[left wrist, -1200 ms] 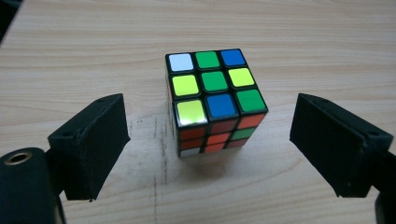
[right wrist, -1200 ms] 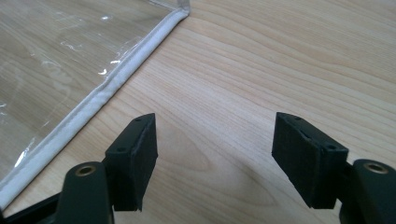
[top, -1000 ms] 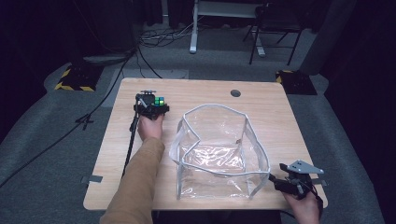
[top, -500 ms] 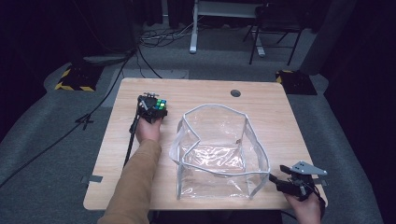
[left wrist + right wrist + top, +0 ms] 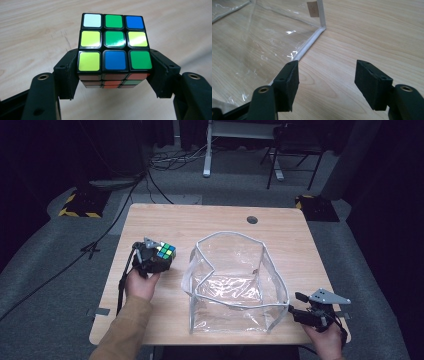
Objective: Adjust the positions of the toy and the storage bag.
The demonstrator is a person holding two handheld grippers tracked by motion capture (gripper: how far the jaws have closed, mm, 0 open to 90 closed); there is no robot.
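The left gripper (image 5: 159,261) has a colour cube (image 5: 166,251) between its jaws. In the left gripper view the two black jaws press on the cube's (image 5: 114,47) left and right sides, so the cube is held tight. The jaws have just been closing on it and now stand about as wide as the cube. The cube looks lifted a little off the counter (image 5: 210,220), because wood shows under it in that view. Its top face has green, yellow, blue and one white square. The side facing the camera is mostly red.

From the high view, the cube sits at about nine o'clock from the clear plastic bag (image 5: 235,285). The bag stands in the middle of the counter with its mouth open and facing up. It looks like the cube is meant to go in there, and the open top makes that easy. The cube is near the bag's left wall but not touching it.

The right gripper (image 5: 300,306) waits at about four o'clock from the bag, low by the near right corner. In the right gripper view its jaws (image 5: 325,82) stand open with nothing between them, just bare wood. The bag's white edge (image 5: 309,46) lies just ahead and to the left of them. I think this gripper is there to hold the floppy bag steady, so it does not tip when the cube drops in.
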